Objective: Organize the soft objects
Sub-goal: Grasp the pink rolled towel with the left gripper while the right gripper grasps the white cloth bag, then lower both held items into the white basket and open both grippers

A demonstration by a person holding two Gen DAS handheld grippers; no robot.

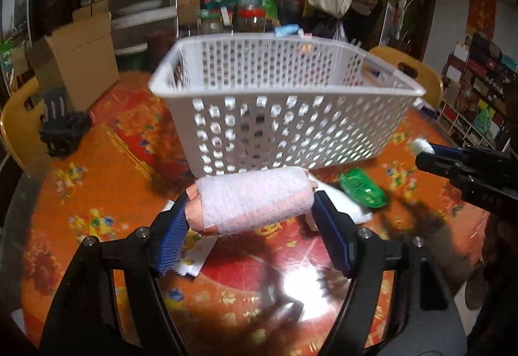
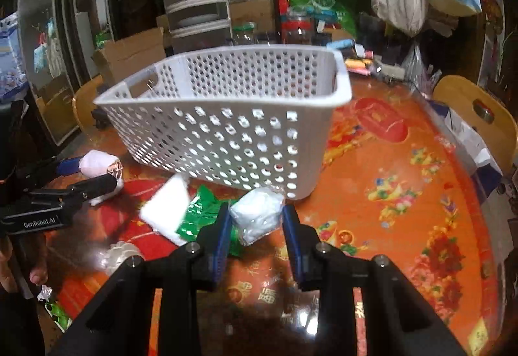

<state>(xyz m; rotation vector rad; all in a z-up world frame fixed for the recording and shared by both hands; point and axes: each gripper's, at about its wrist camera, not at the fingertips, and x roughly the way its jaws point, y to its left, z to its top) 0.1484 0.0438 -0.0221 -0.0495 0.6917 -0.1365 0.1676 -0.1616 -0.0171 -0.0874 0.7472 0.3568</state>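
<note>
While both hands are full, things could slip. The left hand-held gripper [image 1: 251, 210] squeezes a pink roll wrapped in white bubble wrap [image 1: 252, 199] by its two ends, lifted above the shiny orange flowered surface [image 1: 97, 194], just in front of the white plastic basket with round holes [image 1: 275, 116]. The right hand-held gripper [image 2: 257, 220] pinches a small white crinkly plastic packet [image 2: 257, 216], near the basket's front wall at 12 o'clock.

The roll is soft and round, so it may squash or pop out sideways if the squeeze is loose. The basket wall is tall, so a low lift could bump the rim and push the light basket away. The two grippers are near each other and could knock together at the basket. A green shiny packet [image 2: 197, 215] and a flat white pad [image 2: 165, 205] lie at 10 o'clock from the right gripper, and could get swept off
</note>
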